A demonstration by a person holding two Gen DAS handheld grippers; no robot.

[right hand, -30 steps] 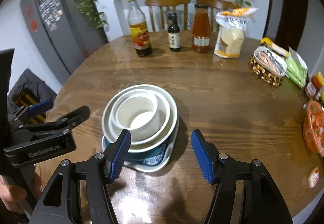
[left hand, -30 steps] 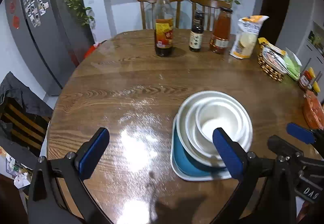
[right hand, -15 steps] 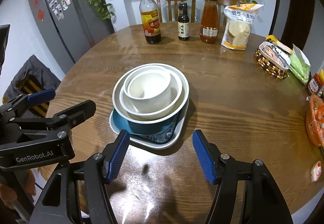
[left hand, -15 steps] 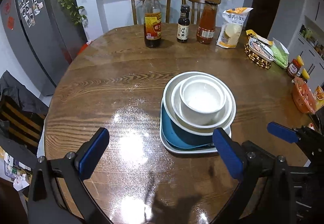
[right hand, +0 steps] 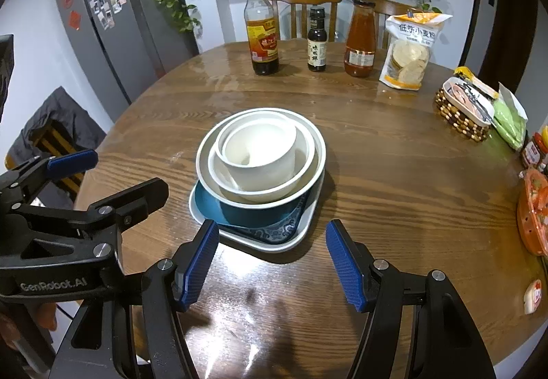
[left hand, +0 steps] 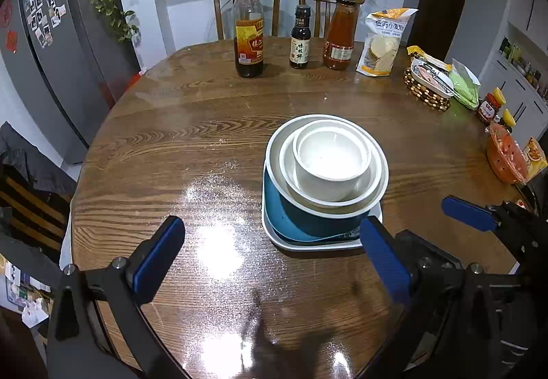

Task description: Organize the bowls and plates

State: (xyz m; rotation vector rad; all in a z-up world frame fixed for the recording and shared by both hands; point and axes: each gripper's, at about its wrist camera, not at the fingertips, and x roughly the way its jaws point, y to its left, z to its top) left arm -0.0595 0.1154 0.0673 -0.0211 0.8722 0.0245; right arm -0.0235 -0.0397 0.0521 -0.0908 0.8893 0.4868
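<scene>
A round wooden counter [right hand: 394,153], glossy under lamp glare, carries my stack of bowls [right hand: 260,159]: white bowls nested in a blue one on a white plate, near the counter's middle, before the bottles [right hand: 262,26]. My left jaws [left hand: 270,262] and right jaws [right hand: 272,262] gape empty just short of the stack

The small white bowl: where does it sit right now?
The small white bowl sits nested on top of the stack, inside a wider white bowl, mid-table.

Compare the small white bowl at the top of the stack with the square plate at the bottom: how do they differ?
The small white bowl is round, deep and plain white; the square plate is shallow, with rounded corners and a blue patterned inside. The bowl sits nested topmost; the plate rests directly on the table. Both have white outsides and sit upright.
</scene>
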